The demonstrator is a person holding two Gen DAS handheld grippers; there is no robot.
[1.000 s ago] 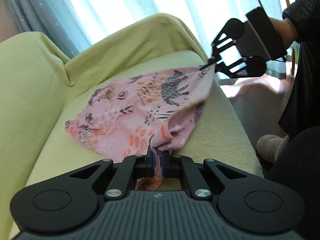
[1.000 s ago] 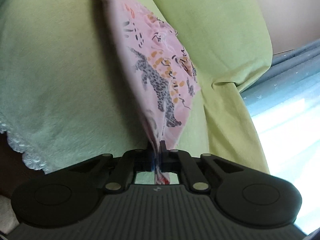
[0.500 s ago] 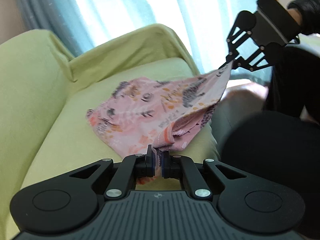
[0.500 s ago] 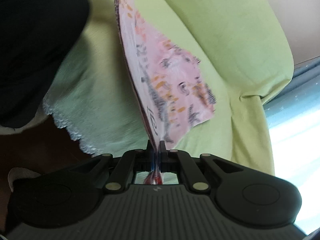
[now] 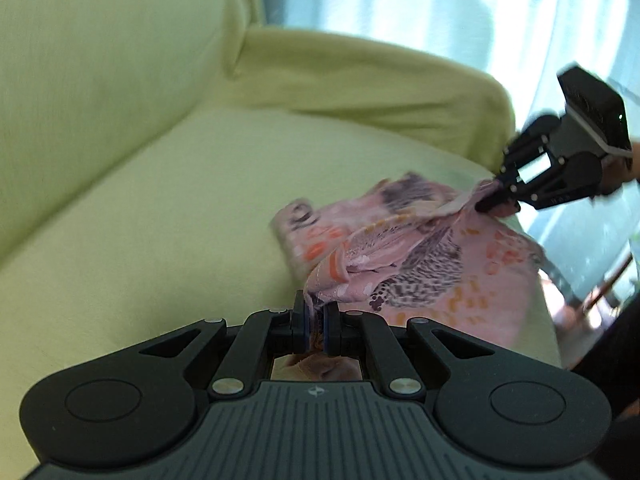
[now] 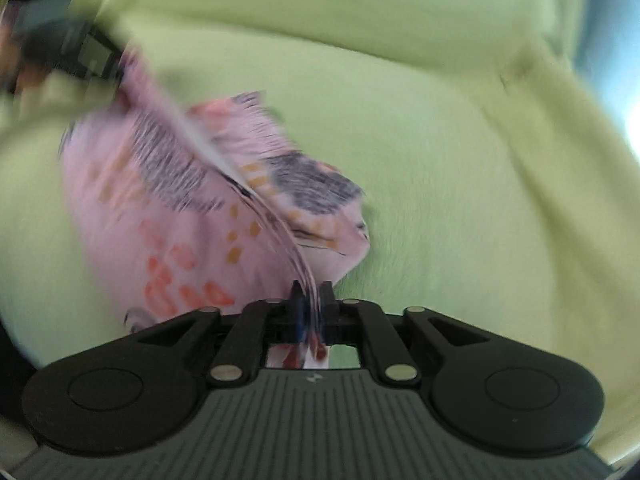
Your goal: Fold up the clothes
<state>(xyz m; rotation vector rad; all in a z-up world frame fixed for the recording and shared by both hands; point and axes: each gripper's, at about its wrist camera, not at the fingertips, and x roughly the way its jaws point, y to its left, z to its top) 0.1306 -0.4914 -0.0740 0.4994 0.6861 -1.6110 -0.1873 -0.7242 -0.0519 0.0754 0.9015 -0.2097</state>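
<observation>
Garment [image 5: 432, 264] edge pinched both ends; open sofa seat [image 5: 160, 208] leftward.

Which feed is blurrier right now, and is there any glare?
Right wrist view: heavy motion blur smears the pink garment and green sofa. Left wrist view: sharper, mild blur on the garment; the bright curtain washes out the top right.

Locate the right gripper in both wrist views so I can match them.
Left wrist: right gripper at the right edge, above centre, fingers clamped on the far edge of the pink printed garment.
Right wrist: it is the camera's own gripper, bottom centre, shut on the same garment.
Shared landmark: the green sofa seat under the garment.
</observation>
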